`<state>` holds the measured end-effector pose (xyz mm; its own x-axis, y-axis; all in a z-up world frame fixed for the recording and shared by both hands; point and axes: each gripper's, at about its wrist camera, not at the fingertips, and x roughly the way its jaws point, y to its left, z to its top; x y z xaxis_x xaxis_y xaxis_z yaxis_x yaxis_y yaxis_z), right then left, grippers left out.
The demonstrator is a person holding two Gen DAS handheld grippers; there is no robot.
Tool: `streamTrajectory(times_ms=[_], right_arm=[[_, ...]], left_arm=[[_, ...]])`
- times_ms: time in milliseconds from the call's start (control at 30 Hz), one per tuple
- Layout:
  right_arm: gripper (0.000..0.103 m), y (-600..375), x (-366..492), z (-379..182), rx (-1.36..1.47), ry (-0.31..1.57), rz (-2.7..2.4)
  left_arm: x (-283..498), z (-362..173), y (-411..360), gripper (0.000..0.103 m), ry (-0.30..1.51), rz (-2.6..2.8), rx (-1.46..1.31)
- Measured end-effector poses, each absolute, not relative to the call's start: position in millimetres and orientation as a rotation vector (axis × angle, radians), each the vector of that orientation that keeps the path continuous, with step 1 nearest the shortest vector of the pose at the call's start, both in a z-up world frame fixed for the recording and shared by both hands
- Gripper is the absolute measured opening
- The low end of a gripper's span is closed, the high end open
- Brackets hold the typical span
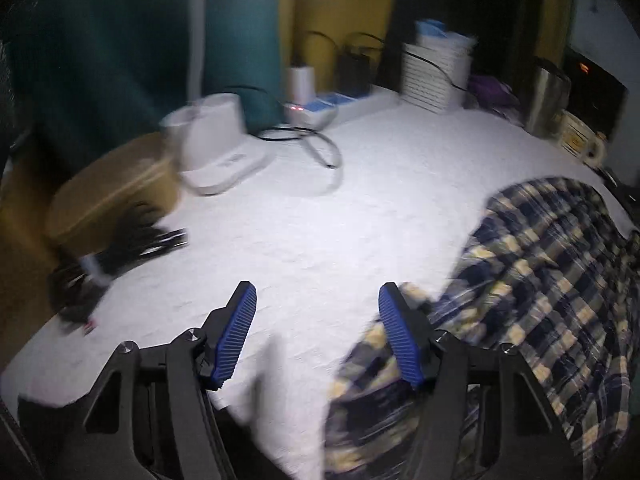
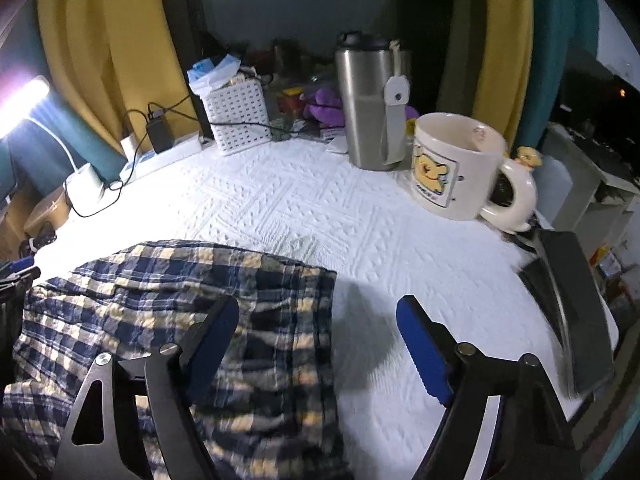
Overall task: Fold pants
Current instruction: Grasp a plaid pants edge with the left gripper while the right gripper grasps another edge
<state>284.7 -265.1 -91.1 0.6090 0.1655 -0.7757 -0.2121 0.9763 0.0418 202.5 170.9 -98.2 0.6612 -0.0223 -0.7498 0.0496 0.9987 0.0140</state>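
Observation:
The blue-and-yellow plaid pants [image 1: 532,280] lie crumpled on the white quilted table cover [image 1: 320,220], at the right in the left wrist view. In the right wrist view the pants [image 2: 180,300] fill the lower left. My left gripper [image 1: 318,300] is open and empty above the cover, its right finger over the edge of the pants. My right gripper [image 2: 320,316] is open and empty, its left finger over the pants' right edge and its right finger over the bare cover [image 2: 400,240].
A cream mug [image 2: 460,168], a steel tumbler [image 2: 368,108], a white basket [image 2: 238,116] and a power strip [image 2: 168,156] line the back. A dark flat object [image 2: 576,312] lies at the right edge. A white lamp base [image 1: 216,144], a loose cable [image 1: 320,144] and a tan box [image 1: 116,184] stand at the left.

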Motion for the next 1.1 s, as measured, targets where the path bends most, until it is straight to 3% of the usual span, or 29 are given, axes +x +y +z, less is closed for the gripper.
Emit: streamTrajectory(times_ms=[200, 333, 400, 433, 467, 567, 833, 1100], right_arm=[[0.082, -259, 300, -100, -0.080, 0.929, 0.254], [0.073, -255, 305, -114, -0.070, 0.981, 0.308], [0.060, -249, 305, -119, -0.083, 0.994, 0.328], [0.056, -245, 304, -122, -0.096, 1.003, 0.342], [0.044, -241, 304, -126, -0.113, 1.014, 0.351], [0.009, -236, 303, -127, -0.173, 0.992, 0.321], [0.005, -231, 304, -90, -0.183, 0.865, 0.289], [0.005, -232, 325, -64, -0.175, 0.791, 0.244]], left_arm=[[217, -115, 133, 0.061, 0.930, -0.193, 0.163], [225, -122, 134, 0.041, 0.962, -0.226, 0.114], [224, -123, 130, 0.018, 0.960, -0.242, 0.103], [222, -123, 125, 0.012, 0.956, -0.239, 0.116], [218, -123, 121, 0.007, 0.955, -0.243, 0.134], [205, -117, 118, 0.005, 0.917, -0.217, 0.162], [183, -69, 165, 0.004, 0.685, -0.002, -0.038], [188, -51, 190, 0.004, 0.608, 0.088, -0.112]])
